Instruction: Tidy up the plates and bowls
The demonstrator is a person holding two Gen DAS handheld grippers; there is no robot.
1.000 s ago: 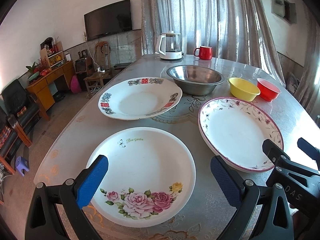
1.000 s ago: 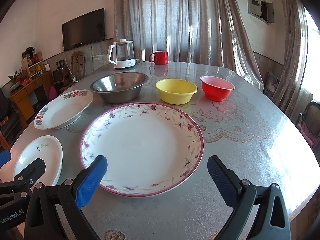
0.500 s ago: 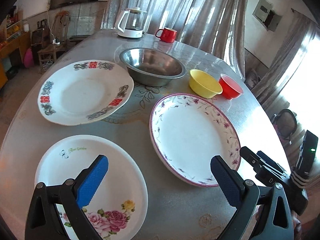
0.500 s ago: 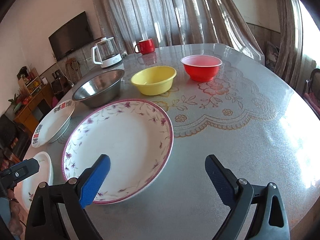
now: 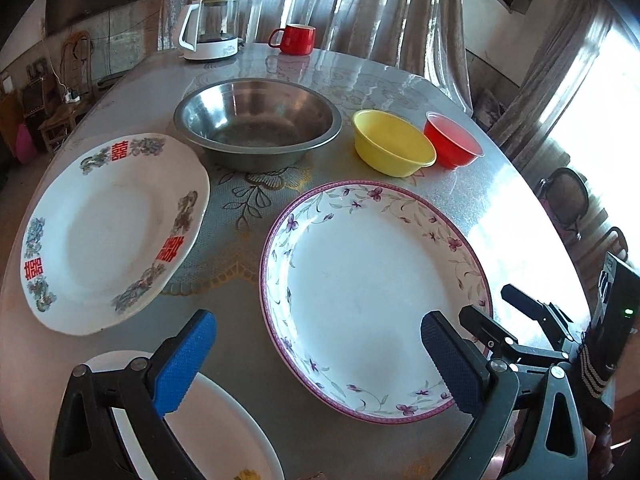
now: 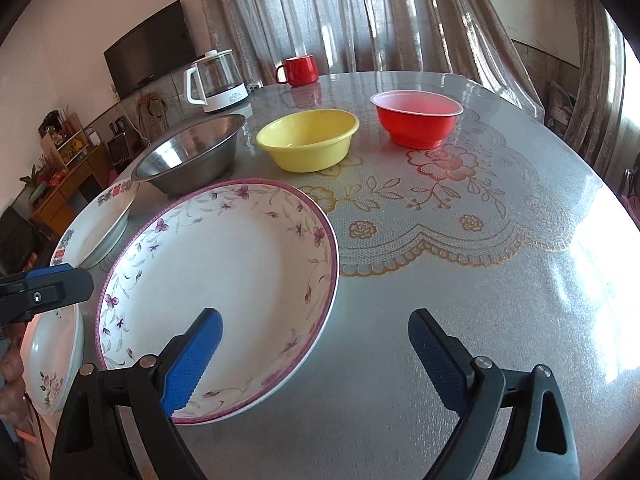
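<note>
A purple-flowered plate (image 5: 372, 292) (image 6: 216, 292) lies in the middle of the table. My left gripper (image 5: 316, 352) stands open above its near left rim, holding nothing. My right gripper (image 6: 314, 344) straddles the plate's near right rim with its jaws closing, and its pads do not touch the plate. Left of it lie a plate with red characters (image 5: 108, 232) and a rose plate (image 5: 216, 432). Behind stand a steel bowl (image 5: 256, 120), a yellow bowl (image 6: 308, 140) and a red bowl (image 6: 416, 120).
A glass kettle (image 5: 212, 28) and a red mug (image 5: 294, 38) stand at the table's far edge before the curtains. A lace-patterned cloth (image 6: 440, 200) covers the tabletop on the right. A chair (image 5: 568, 196) stands beyond the right edge.
The left wrist view has swung right, from over the rose plate to the purple-flowered plate. The right gripper has come lower and closer to that plate's right rim, and its jaws stand slightly narrower.
</note>
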